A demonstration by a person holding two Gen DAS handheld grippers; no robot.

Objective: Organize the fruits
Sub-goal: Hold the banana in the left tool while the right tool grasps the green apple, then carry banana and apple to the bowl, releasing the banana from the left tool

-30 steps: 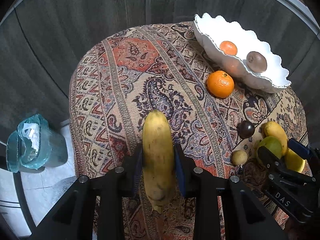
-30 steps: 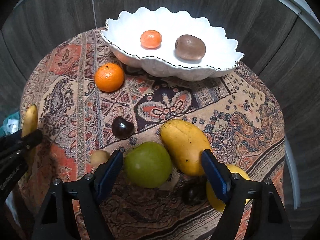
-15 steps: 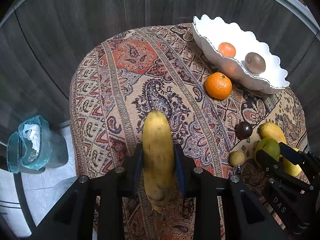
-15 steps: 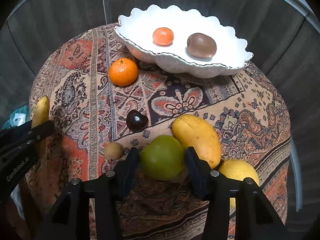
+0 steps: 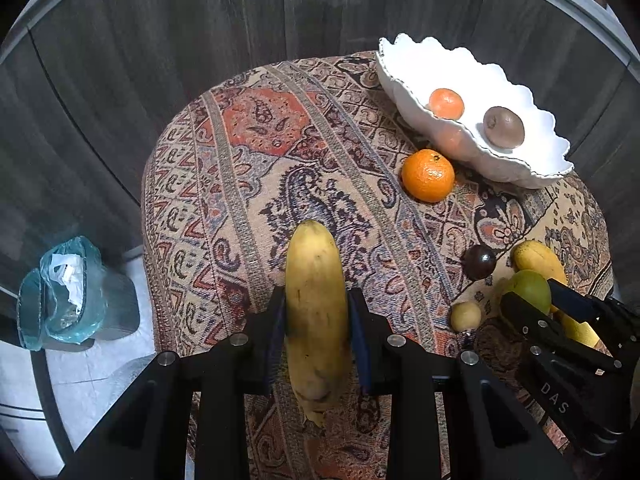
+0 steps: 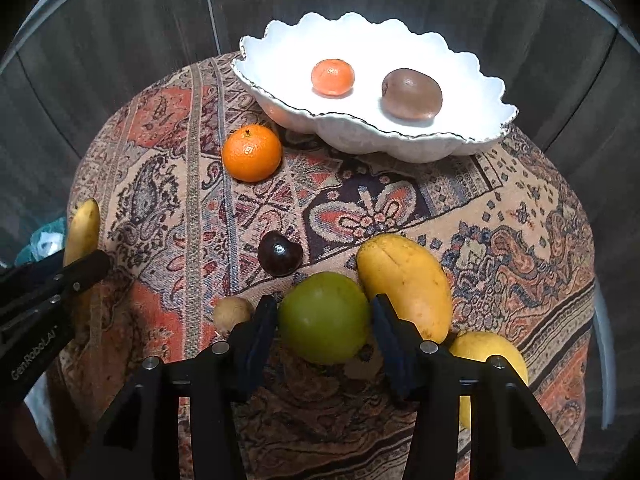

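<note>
Banana [image 5: 316,312] clamped between the pads of the left gripper [image 5: 316,328], jaws drawn in narrow on its sides, tip pointing toward the white bowl [image 6: 472,92], well short of it. Green apple [image 6: 325,317] pinched by the right gripper [image 6: 324,326], jaws partly closed, pads pressing its flanks, still low over the patterned tablecloth [image 6: 400,208] on the near side from the bowl; whether clear of the cloth, cannot tell.

Left out on the cloth, nearest first: lemon [image 6: 488,360] at the near edge, farthest from the bowl; small tan fruit [image 6: 232,313] just left of the apple; mango [image 6: 406,284] touching or almost touching the apple on the bowl side; dark plum [image 6: 279,253] a little closer to the bowl; orange [image 6: 252,153] just beside the bowl's left rim.

Already in the bowl: mandarin [image 6: 333,77] and kiwi [image 6: 412,93], apart from each other, plenty of bare white around them.

By this count, two fruits placed, two in hand, five untouched, so barely a quarter done. Probably next: carry both held fruits over the rim and set them down, then collect the rest, starting perhaps with the orange by the rim.
</note>
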